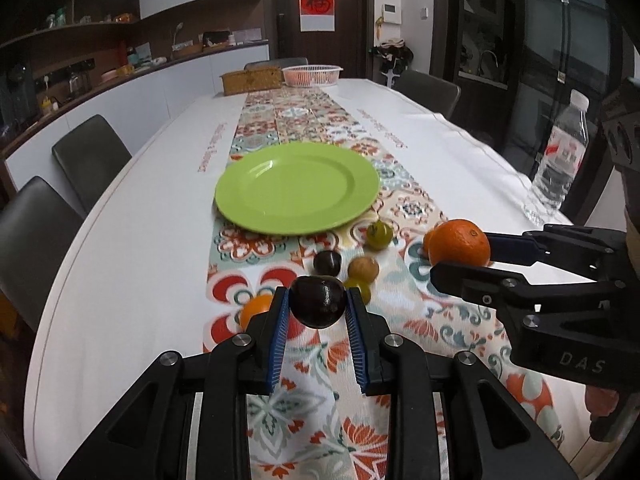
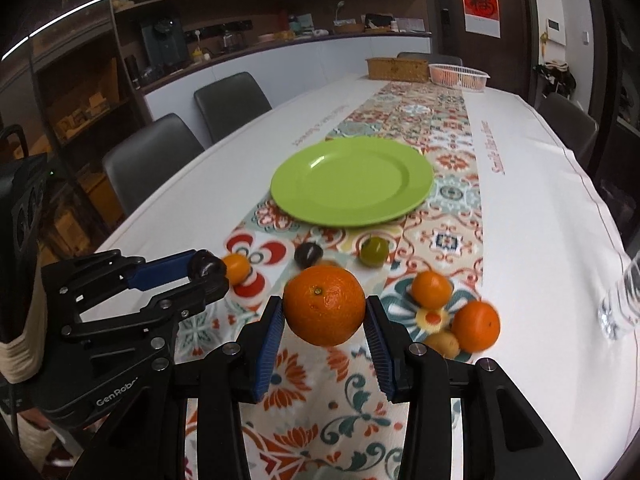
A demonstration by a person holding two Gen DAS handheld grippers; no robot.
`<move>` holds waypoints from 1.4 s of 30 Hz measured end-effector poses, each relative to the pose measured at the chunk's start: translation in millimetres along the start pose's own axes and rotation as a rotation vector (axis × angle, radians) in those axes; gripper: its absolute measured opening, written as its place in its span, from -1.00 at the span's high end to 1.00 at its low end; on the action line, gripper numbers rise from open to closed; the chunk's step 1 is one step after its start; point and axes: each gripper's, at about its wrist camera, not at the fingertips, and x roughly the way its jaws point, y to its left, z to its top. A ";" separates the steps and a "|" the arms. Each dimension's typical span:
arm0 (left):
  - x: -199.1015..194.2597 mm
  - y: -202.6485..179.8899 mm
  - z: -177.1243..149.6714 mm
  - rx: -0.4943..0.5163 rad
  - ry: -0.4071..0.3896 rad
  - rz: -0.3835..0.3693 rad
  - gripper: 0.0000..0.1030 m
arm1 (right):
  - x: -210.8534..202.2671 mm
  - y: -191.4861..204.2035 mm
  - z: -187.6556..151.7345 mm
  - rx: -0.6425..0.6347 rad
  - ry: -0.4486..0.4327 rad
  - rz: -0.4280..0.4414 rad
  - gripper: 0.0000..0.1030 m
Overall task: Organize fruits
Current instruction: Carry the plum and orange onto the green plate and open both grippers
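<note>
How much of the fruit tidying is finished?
Nothing is on the green plate yet. In hand: the left gripper holds a dark plum, and the right gripper holds a big orange. Left on the table runner: another dark plum, a green fruit, small oranges and more.

"DAS" is moulded in raised letters on the body of the right gripper [image 1: 460, 258], as seen from the left wrist. "GenRobo", cut off at its end, is printed in white on the body of the left gripper [image 2: 208, 270], as seen from the right wrist. A Chinese character in red is shown on the door poster [image 1: 317, 0]. Red lettering is printed along the tablecloth [image 2: 520, 200], but it cannot be read with certainty. A red bottle label [image 1: 564, 152] is illegible.
</note>
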 end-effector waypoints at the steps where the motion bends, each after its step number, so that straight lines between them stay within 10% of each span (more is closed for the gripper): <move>1: 0.0 0.7 3.8 -0.003 -0.003 -0.003 0.46 | 0.3 -1.2 4.2 0.000 -0.002 0.002 0.19; 21: 54.5 32.6 90.7 0.021 0.001 -0.023 0.46 | 49.6 -33.7 94.3 0.002 0.015 0.011 0.19; 42: 183.3 79.9 127.7 -0.089 0.227 -0.067 0.46 | 171.1 -63.5 150.6 0.015 0.209 -0.034 0.19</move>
